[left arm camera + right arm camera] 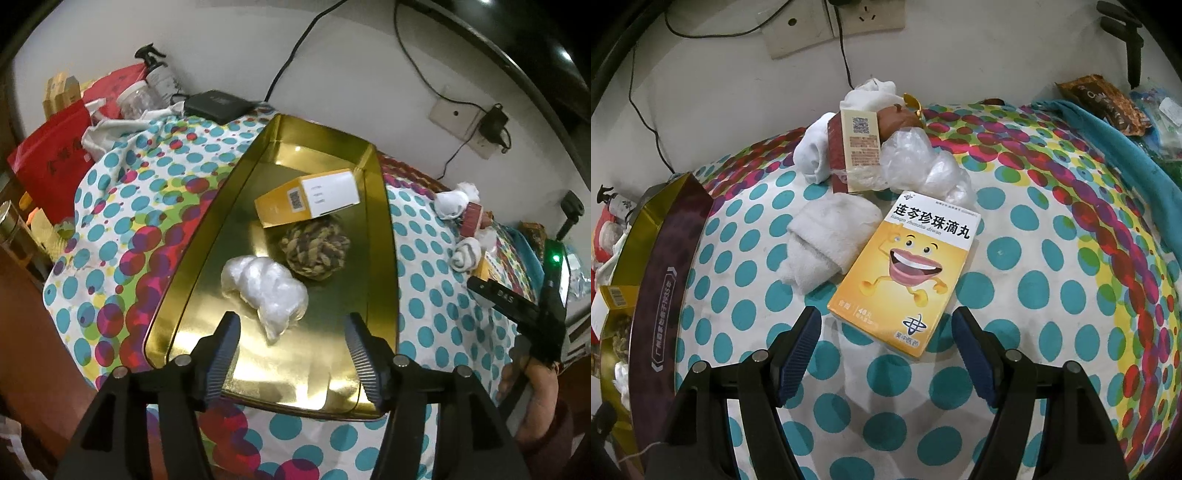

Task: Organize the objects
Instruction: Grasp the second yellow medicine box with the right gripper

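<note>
A gold metal tray [207, 236] sits on a bench covered with a polka-dot cloth [1015, 295]. Inside the tray lie a yellow-and-white box [306, 199], a braided rope ball [314, 251] touching that box, and a crumpled clear plastic bag [266, 291] just beside the ball. The left gripper [291, 354] hovers over the tray's near end, its fingers spread wide and holding nothing.

The right gripper [886, 350] hangs over the cloth, fingers [798, 350] also apart and empty, with a yellow medicine box [905, 273] bearing a cartoon mouth lying flat just ahead between them. Behind it sit a rolled white sock [827, 247], more clear plastic [923, 166], a dark red carton [855, 147] and another white sock [816, 155].

The likely step is picking up the medicine box. It would go best by lowering the fingers astride its narrower sides, clear of the sock touching its left edge, then closing squarely.

In the right view, the tray is cut off at the left edge. A brown object behind the carton is too hidden to identify.
</note>
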### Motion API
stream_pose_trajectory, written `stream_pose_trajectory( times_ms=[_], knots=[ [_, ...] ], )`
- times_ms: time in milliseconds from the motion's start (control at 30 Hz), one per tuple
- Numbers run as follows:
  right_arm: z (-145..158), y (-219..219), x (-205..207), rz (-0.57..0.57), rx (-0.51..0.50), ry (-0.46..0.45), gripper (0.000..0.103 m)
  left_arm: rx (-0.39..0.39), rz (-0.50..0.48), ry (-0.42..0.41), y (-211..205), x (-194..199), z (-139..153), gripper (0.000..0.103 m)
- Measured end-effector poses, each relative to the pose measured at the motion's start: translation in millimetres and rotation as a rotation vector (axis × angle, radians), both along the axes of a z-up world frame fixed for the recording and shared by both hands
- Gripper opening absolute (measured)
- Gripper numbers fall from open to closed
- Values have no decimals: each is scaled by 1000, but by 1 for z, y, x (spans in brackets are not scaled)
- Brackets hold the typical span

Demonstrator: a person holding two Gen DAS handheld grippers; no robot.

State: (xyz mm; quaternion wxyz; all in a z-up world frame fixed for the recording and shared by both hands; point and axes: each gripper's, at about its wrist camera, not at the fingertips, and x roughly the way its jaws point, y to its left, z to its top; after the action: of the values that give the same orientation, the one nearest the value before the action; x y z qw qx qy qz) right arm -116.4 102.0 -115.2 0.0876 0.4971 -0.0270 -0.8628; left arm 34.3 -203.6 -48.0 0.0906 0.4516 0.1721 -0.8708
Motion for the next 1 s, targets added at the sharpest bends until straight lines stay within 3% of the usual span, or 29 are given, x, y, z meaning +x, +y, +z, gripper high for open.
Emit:
stream_pose_trajectory(
  times_ms=[300,1000],
  knots=[
    [0,-3,-3,-18,25,6,60,-4,17,-3,-1,6,3,62],
    [21,14,17,-12,-3,49,57,-29,41,-9,6,19,14,62]
  ],
)
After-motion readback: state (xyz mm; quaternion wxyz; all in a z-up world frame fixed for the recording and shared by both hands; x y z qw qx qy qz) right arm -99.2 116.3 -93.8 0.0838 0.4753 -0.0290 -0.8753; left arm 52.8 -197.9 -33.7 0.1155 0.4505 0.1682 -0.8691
